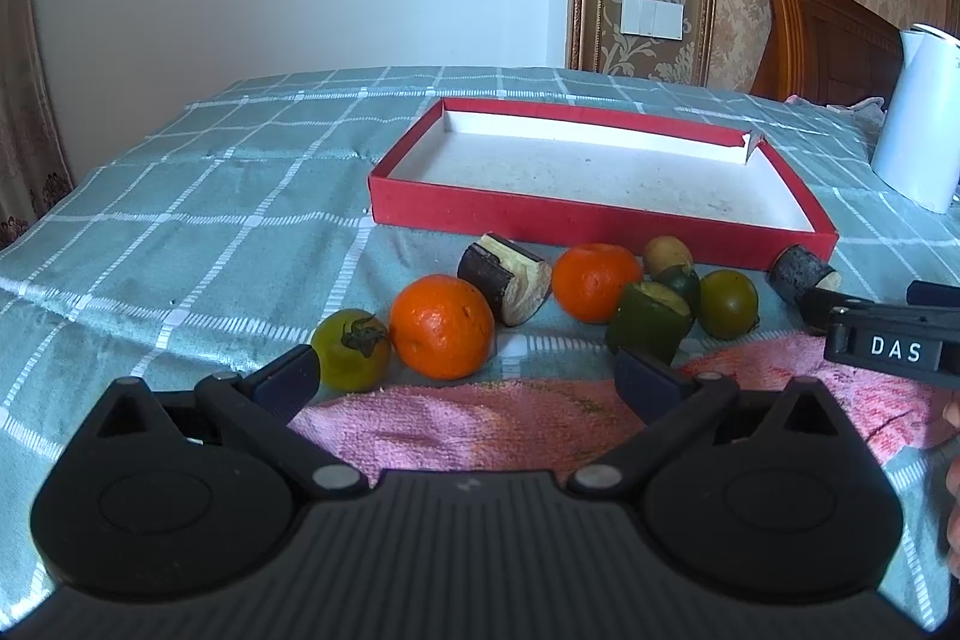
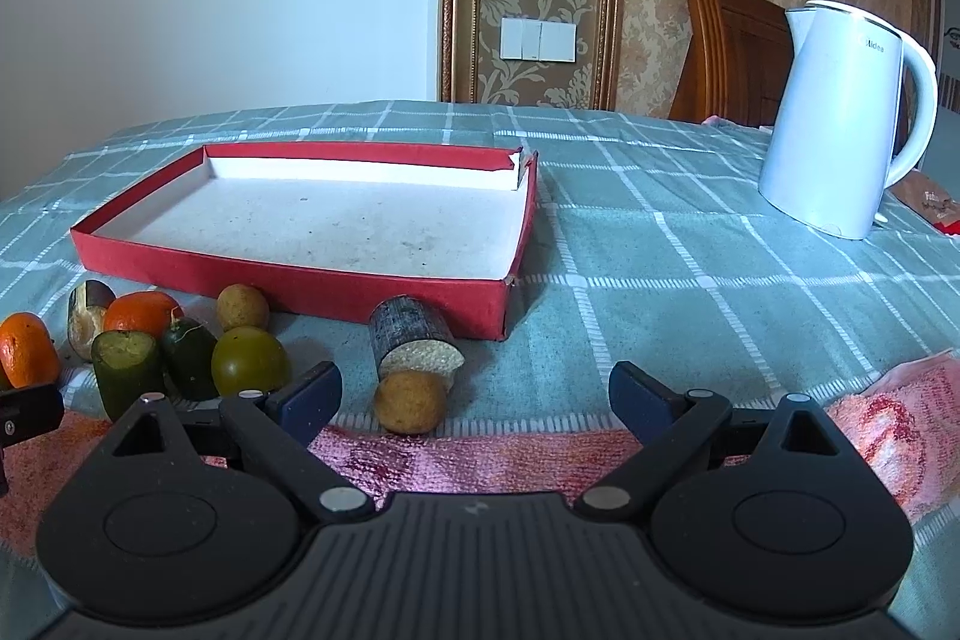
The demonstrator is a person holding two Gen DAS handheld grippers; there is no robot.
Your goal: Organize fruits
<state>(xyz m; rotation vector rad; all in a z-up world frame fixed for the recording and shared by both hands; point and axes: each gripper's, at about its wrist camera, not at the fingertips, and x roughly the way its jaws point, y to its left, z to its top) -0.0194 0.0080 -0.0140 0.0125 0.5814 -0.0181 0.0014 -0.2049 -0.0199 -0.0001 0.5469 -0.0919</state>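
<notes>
1. Left gripper (image 1: 465,376), in the left wrist view: its jaws stand wide apart, holding nothing and touching nothing. It hangs low over the pink towel (image 1: 480,418) on the worktop (image 1: 180,220), aimed at the row of fruit just ahead.
2. Just beyond its left finger sits a green tomato (image 1: 351,349), touching an orange (image 1: 441,325) that lies ahead between the fingers. Farther ahead and rightward come a cut dark-skinned piece (image 1: 504,283), a second orange (image 1: 594,280), a cut green piece (image 1: 648,322), a small brown fruit (image 1: 667,255) and a round green fruit (image 1: 728,303).
3. Behind the row lies the red tray (image 1: 540,214), empty. I judge the fruits are lined up along its near wall so each needs only a short lift over the rim.
4. Right gripper (image 2: 477,400), in the right wrist view: it is spread wide too, empty, with no contact. It hovers over the towel's far edge.
5. Directly ahead, between its fingers but closer to the left one, rests a small brown round fruit (image 2: 410,402), touching a cut dark cylinder (image 2: 414,340) behind it, which lies near the tray's front corner. That brown fruit looks the likeliest first pick; the wide opening should clear it easily.
6. Well off to the gripper's right stands a white kettle (image 2: 840,118), clear of the work.
</notes>
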